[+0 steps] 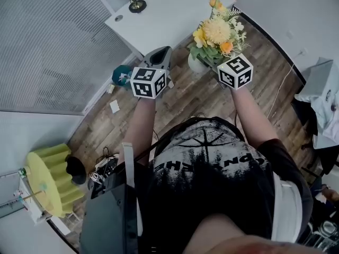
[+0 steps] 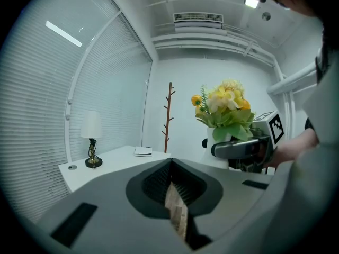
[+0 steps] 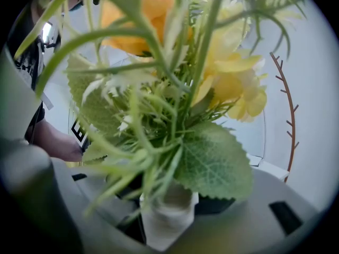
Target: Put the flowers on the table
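Right gripper (image 2: 233, 148) jaws clamp white vase (image 3: 165, 218) of yellow flowers (image 1: 217, 32), left gripper (image 1: 159, 57) jaws closed empty; top-heavy, may tip landing on white counter (image 1: 164, 15) at 11 o'clock.

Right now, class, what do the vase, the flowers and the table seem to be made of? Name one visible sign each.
Vase: white, matte, probably ceramic or plastic; too blurred to settle.
Flowers: likely artificial, fabric or plastic; the leaf has stiff, even, pressed-looking veins.
Table: smooth white, likely laminate or painted board; flat, uniform, grainless top.
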`<action>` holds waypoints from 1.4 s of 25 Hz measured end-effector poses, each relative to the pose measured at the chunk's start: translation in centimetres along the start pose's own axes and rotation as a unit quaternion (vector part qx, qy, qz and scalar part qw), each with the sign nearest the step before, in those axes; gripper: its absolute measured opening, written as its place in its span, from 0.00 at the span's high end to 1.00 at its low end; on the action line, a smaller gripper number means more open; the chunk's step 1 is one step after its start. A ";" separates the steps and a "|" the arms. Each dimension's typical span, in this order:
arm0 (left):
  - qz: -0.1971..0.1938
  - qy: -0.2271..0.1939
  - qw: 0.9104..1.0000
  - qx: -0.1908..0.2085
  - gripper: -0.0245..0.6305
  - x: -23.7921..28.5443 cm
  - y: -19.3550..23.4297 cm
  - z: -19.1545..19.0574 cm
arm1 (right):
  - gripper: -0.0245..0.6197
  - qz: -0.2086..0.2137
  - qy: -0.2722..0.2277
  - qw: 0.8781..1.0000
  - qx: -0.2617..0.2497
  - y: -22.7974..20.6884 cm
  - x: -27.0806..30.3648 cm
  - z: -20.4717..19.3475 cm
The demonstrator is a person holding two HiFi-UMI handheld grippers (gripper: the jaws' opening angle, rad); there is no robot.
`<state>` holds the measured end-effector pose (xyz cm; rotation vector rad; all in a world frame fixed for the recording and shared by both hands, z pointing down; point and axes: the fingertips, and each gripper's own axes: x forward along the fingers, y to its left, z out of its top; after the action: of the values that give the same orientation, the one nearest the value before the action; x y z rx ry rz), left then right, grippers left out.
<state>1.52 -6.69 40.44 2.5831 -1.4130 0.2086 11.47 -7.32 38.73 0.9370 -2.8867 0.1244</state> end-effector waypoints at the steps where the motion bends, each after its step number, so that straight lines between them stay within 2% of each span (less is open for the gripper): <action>1: 0.004 0.000 1.000 0.000 0.95 0.8 0.0 0.2 | 0.58 0.004 0.000 1.000 -0.001 -0.8 0.1 0.1; 10: 0.031 -0.008 0.999 -0.005 0.95 6.3 0.4 1.3 | 0.58 0.029 0.001 1.000 -0.009 -6.5 0.5 0.0; 18: 0.041 -0.002 0.999 -0.016 0.94 8.4 0.6 0.3 | 0.58 0.031 0.011 0.999 -0.001 -9.6 0.8 -0.9; 27: 0.025 0.016 0.999 -0.027 0.95 11.3 6.2 0.3 | 0.58 0.020 0.027 0.999 0.016 -11.5 6.7 -1.6; 35: -0.002 0.016 1.000 0.006 0.95 12.8 8.0 1.1 | 0.58 -0.005 0.005 1.000 0.009 -12.2 8.5 -1.1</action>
<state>1.65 -21.60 42.90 2.5806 -1.4013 0.2569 11.95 -22.00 41.42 0.9522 -2.8758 0.1547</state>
